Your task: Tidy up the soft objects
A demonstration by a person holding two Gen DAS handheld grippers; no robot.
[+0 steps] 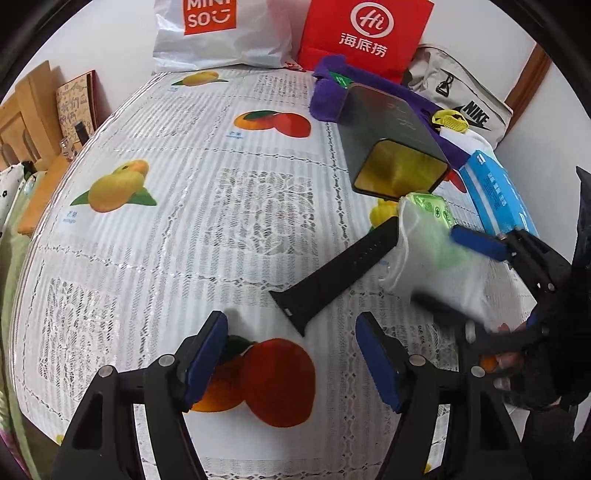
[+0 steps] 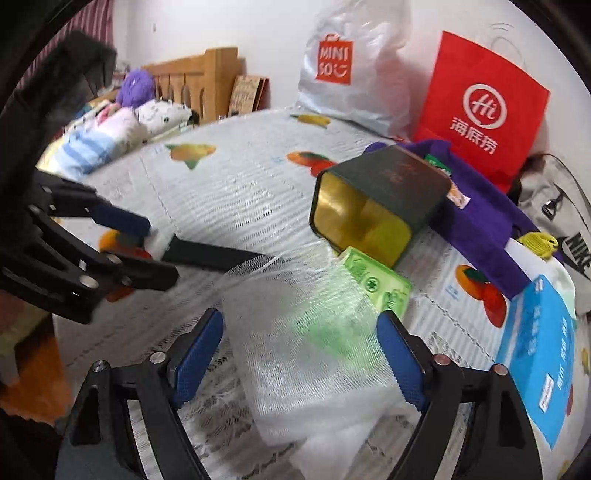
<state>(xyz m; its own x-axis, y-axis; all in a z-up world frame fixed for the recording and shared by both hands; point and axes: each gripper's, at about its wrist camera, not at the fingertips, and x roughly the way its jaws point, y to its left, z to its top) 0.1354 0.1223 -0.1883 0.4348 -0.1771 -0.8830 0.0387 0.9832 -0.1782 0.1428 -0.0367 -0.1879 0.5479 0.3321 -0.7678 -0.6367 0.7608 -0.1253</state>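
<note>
This is a home, likely a bedroom. At the upper left of the right wrist view stand a wooden headboard [image 2: 192, 79], folded bedding [image 2: 107, 138] and a purple plush toy [image 2: 136, 86]. The counter [image 1: 184, 229] wears a lace cloth printed with fruit. Against the white wall at the top lean a Miniso shopping bag [image 1: 218, 33], a red paper bag [image 1: 365, 33] and a Nike tote [image 1: 465, 99].

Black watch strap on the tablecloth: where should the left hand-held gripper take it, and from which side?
Grip the black watch strap across its narrow width at the near free end, coming from above with the open left hand-held gripper. It lies flat and diagonal; its far end meets the white mesh pouch.
</note>
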